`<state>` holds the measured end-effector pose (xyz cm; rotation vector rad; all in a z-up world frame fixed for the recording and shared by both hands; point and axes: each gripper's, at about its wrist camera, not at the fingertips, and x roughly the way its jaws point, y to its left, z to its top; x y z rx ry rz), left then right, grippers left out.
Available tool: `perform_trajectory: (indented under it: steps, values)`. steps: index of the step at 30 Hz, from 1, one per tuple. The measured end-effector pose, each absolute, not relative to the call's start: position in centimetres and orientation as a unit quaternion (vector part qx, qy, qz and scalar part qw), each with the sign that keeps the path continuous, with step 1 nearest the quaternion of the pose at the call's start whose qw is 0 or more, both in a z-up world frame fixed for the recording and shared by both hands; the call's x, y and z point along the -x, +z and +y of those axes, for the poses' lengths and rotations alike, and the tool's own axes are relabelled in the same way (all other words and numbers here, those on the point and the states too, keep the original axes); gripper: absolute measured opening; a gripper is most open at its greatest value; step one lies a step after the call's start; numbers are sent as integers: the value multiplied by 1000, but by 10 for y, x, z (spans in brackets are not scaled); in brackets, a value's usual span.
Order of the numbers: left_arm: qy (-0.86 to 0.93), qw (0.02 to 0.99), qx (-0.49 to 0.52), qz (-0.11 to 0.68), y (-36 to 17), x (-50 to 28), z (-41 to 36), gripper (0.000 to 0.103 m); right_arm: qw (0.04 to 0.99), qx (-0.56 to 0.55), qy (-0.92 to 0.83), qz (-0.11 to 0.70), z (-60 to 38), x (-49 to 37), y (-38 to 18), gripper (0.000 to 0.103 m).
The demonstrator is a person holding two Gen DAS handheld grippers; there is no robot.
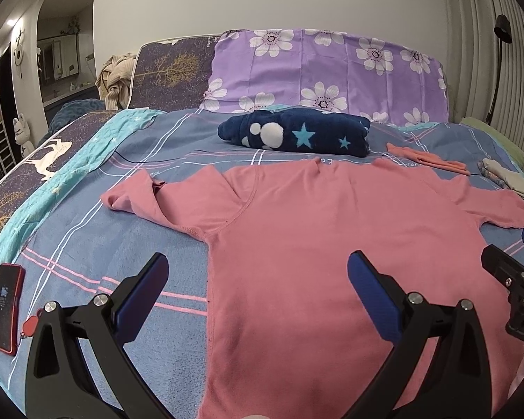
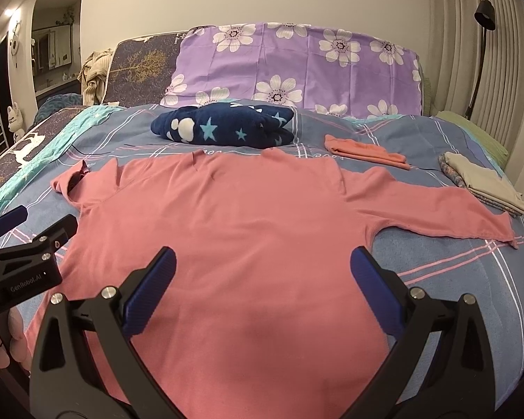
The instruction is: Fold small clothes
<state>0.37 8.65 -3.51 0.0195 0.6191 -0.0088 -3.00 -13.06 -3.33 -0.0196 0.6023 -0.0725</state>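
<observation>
A pink long-sleeved shirt (image 1: 332, 237) lies spread flat on the bed, collar away from me; it also shows in the right wrist view (image 2: 248, 230). Its left sleeve (image 1: 139, 199) is bunched and folded back; its right sleeve (image 2: 447, 213) stretches out to the right. My left gripper (image 1: 258, 286) is open and empty above the shirt's left side. My right gripper (image 2: 262, 276) is open and empty above the shirt's lower middle. Each gripper shows at the edge of the other's view: the right one in the left wrist view (image 1: 513, 258), the left one in the right wrist view (image 2: 35, 223).
A folded navy star blanket (image 1: 297, 134) lies beyond the collar before a purple flowered pillow (image 1: 325, 70). A small folded pink garment (image 2: 363, 150) and a stack of folded beige clothes (image 2: 482, 181) lie at the right. A red phone (image 1: 5, 307) lies at the bed's left edge.
</observation>
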Motion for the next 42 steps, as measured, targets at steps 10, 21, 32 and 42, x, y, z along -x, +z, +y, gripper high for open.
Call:
perform_trajectory:
  steps: [10, 21, 32, 42]
  values:
    - [4, 944, 31, 327, -44, -18, 122, 100, 952, 18, -46, 302, -137, 25, -36, 101]
    - [79, 921, 143, 355, -39, -89, 254, 71, 946, 28, -73, 314, -160, 11, -40, 101]
    - [141, 871, 63, 467, -85, -240, 270, 71, 934, 36, -118, 335, -180, -6, -47, 101]
    - [74, 903, 73, 417, -65, -193, 293, 4, 931, 30, -121, 343, -187, -19, -53, 101]
